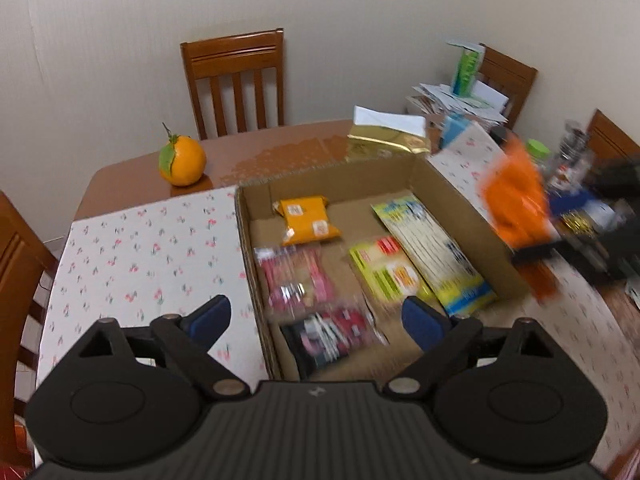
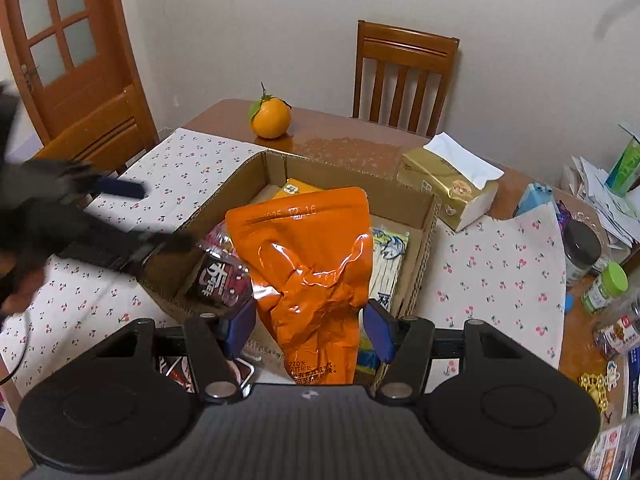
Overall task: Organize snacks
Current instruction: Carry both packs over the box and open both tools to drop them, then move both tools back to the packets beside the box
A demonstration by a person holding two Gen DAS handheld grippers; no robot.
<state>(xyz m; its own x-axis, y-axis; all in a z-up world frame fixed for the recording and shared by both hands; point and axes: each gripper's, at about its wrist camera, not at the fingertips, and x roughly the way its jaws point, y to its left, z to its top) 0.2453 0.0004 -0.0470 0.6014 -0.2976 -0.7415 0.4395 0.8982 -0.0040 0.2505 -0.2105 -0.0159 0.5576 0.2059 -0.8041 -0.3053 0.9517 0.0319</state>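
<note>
A cardboard box (image 1: 448, 184) sits on the flowered cloth and holds several snack packs: an orange-yellow one (image 1: 306, 220), a pink one (image 1: 294, 276), a green-yellow one (image 1: 384, 272) and a long white pack (image 1: 432, 252). My left gripper (image 1: 318, 314) hangs open over the box's near left corner, above a dark red pack (image 1: 328, 336) that lies loose in the box. My right gripper (image 2: 312, 326) is shut on a crumpled orange bag (image 2: 308, 256), held above the box (image 2: 424, 208). The left gripper (image 2: 148, 216) appears blurred at the left of the right wrist view.
An orange fruit (image 1: 182, 160) with a leaf stands on the bare wood beyond the cloth. A gold tissue pack (image 2: 448, 188) lies behind the box. Jars (image 2: 604, 284), papers (image 2: 600, 192) and small items crowd the table's right side. Wooden chairs (image 1: 236, 80) ring the table.
</note>
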